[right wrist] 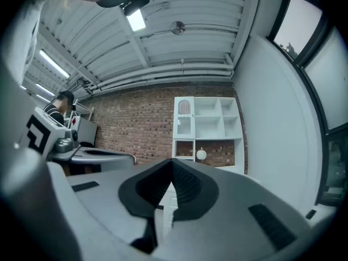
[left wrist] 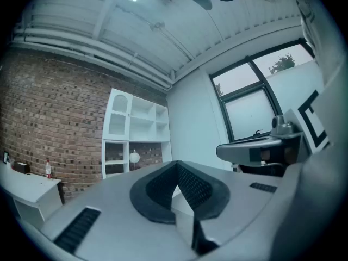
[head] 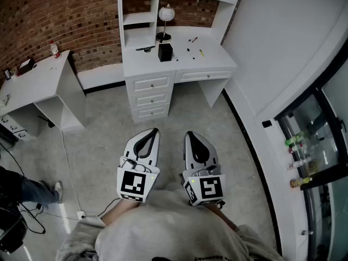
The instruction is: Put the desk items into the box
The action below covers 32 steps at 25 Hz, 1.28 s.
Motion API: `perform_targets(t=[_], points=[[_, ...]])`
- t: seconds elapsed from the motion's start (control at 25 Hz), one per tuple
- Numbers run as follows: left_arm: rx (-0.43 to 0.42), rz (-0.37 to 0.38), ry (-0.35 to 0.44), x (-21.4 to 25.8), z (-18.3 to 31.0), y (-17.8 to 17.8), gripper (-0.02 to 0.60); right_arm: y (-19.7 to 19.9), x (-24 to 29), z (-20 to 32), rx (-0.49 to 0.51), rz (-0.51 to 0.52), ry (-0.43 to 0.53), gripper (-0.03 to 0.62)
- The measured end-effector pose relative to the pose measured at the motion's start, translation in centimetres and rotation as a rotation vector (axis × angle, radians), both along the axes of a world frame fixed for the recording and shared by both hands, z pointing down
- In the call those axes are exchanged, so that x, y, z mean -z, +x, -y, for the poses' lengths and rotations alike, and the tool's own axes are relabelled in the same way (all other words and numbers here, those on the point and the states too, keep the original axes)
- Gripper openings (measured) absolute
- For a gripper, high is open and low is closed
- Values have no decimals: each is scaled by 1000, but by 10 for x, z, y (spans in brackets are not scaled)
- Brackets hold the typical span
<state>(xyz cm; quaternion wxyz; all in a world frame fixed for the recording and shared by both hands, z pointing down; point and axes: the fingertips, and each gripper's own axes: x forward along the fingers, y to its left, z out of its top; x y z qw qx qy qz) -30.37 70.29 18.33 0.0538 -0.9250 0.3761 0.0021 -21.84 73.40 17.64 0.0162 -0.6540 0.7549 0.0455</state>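
With left tongs (head: 154,131) and right tongs (head: 189,135) both clenched empty, step up to the far bench (head: 217,65), where pens (head: 190,53) lie right of the black box (head: 165,52), and open one first.

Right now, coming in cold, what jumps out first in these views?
The left gripper and right gripper sit side by side in the foreground, jaws together and empty. Ahead, a white desk against the brick wall carries a black box, a globe lamp and scattered pens.
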Motion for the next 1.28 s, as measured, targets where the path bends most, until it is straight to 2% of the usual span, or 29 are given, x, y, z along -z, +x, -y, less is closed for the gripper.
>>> perform_targets(t=[0.28, 0.4, 0.64, 0.92, 1.28], points=[[-8, -6, -23, -5, 12, 8, 5, 5, -3, 7, -31, -27, -6, 17], [-11, -2, -28, -8, 18, 17, 4, 15, -7, 12, -40, -1, -13, 17], [-4, -2, -33, -10, 44, 30, 4, 29, -9, 40, -34, -5, -10, 17], [6, 2, -37, -15, 104, 56, 5, 50, -17, 105, -11, 6, -28, 17], [43, -7, -45, -11, 211, 103, 4, 98, 0, 218, 57, 13, 3, 18]])
